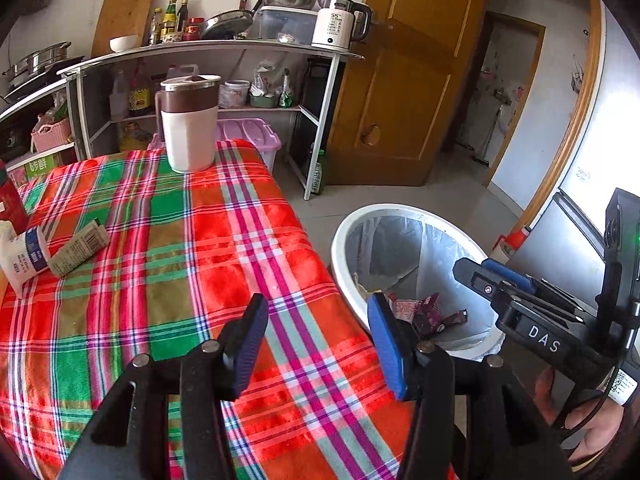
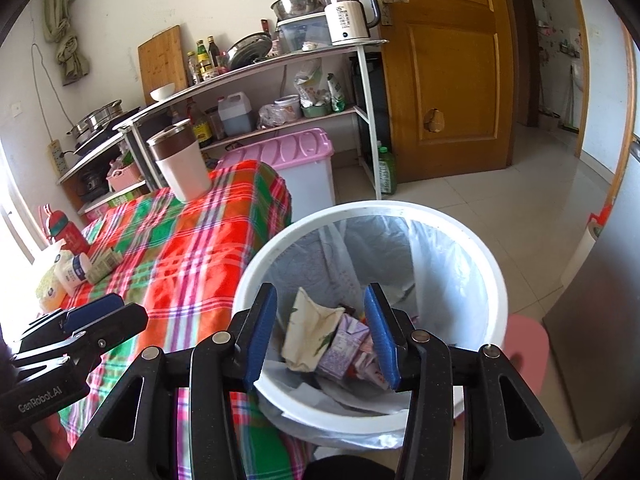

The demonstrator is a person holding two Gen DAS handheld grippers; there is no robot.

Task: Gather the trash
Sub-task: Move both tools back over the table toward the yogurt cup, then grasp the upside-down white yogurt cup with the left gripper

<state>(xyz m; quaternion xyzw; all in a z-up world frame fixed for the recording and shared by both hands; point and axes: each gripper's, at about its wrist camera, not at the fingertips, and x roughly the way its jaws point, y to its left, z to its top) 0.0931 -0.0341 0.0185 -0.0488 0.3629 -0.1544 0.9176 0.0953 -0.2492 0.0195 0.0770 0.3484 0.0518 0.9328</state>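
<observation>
A white trash bin (image 2: 472, 248) lined with a clear bag stands on the floor beside the table. It holds crumpled wrappers and cartons (image 2: 320, 340). My right gripper (image 2: 320, 336) is open and empty right above the bin's mouth. My left gripper (image 1: 316, 340) is open and empty, low over the plaid tablecloth (image 1: 180, 220) near its right edge. The bin (image 1: 344, 236) and the right gripper (image 1: 496, 280) also show in the left wrist view. A flattened carton (image 1: 80, 246) and a white bottle (image 1: 24, 258) lie at the table's far left.
A brown-and-white jug (image 1: 188, 128) stands at the table's far end. A red bottle (image 2: 66, 232) stands at the left edge. Behind are a metal kitchen rack (image 1: 216, 46), a pink-lidded box (image 2: 296, 164) and a wooden door (image 2: 440, 68). A pink stool (image 2: 524, 344) sits beside the bin.
</observation>
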